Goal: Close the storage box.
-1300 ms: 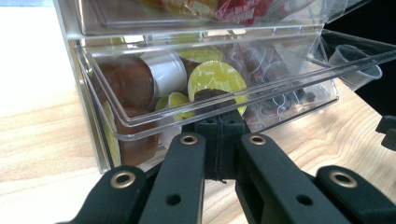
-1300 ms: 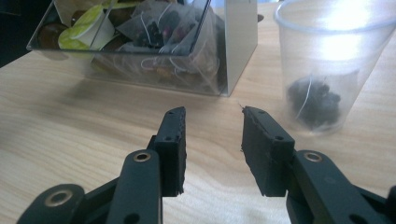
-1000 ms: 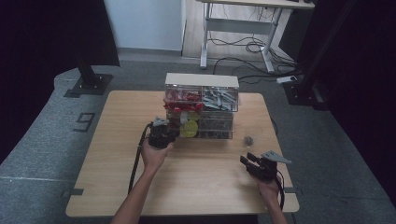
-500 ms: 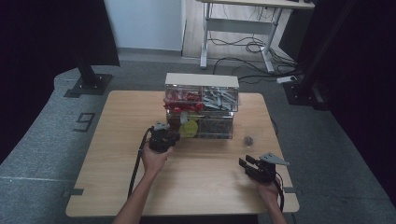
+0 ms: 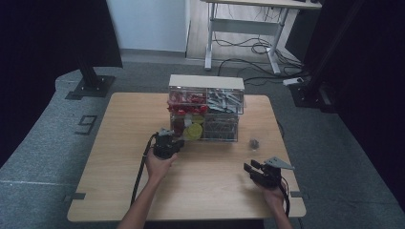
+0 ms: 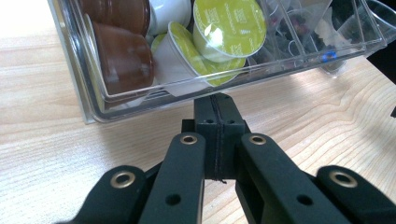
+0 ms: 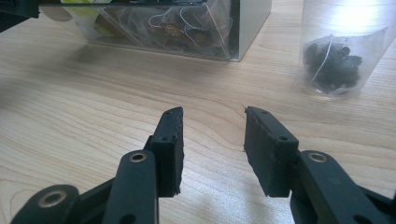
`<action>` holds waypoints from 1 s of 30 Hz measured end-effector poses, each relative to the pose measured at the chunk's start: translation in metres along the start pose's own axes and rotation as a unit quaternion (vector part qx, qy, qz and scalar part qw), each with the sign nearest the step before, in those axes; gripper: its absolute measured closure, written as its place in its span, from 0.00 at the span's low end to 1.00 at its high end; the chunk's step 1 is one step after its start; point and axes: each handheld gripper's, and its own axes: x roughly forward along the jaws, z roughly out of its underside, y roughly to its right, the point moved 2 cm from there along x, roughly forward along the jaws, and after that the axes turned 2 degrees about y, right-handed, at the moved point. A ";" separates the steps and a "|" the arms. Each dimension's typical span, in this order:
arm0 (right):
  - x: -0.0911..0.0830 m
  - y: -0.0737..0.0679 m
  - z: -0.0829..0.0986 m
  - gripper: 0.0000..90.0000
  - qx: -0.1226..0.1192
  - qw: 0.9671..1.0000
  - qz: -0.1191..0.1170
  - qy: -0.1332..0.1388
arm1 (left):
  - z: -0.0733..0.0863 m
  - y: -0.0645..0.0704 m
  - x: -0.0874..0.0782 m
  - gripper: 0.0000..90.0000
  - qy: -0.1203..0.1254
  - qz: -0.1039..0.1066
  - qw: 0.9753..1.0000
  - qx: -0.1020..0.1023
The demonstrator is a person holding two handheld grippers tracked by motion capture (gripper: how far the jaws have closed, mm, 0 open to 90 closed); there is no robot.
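Drawer [image 6: 196, 70] sits drawn out just ahead of your left gripper [image 6: 217, 100], jaws pressed together, perhaps pinching its lip; your right gripper [image 7: 212, 119], now nearer you, stays spread.

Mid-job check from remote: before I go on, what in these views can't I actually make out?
- Left gripper: its jaws look pressed together under the clear drawer's front lip; whether they pinch a handle is hidden by the lip.
- Small item on the table, high view: too small to identify; the right gripper view shows a translucent sachet with dark contents.
- Upper drawers, high view: contents too small to tell.
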 end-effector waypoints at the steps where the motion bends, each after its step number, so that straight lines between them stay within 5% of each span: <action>1: 0.000 0.000 0.000 0.64 0.000 1.000 0.000 0.000 | 0.001 0.000 0.001 1.00 -0.002 0.000 1.000 -0.001; 24: 0.002 0.000 0.003 0.63 -0.003 1.000 0.001 -0.005 | 0.010 0.001 0.000 0.99 0.001 0.002 1.000 0.005; 30: 0.002 0.001 0.004 0.61 -0.004 1.000 0.004 -0.007 | 0.018 -0.003 -0.008 0.85 0.003 -0.003 1.000 0.015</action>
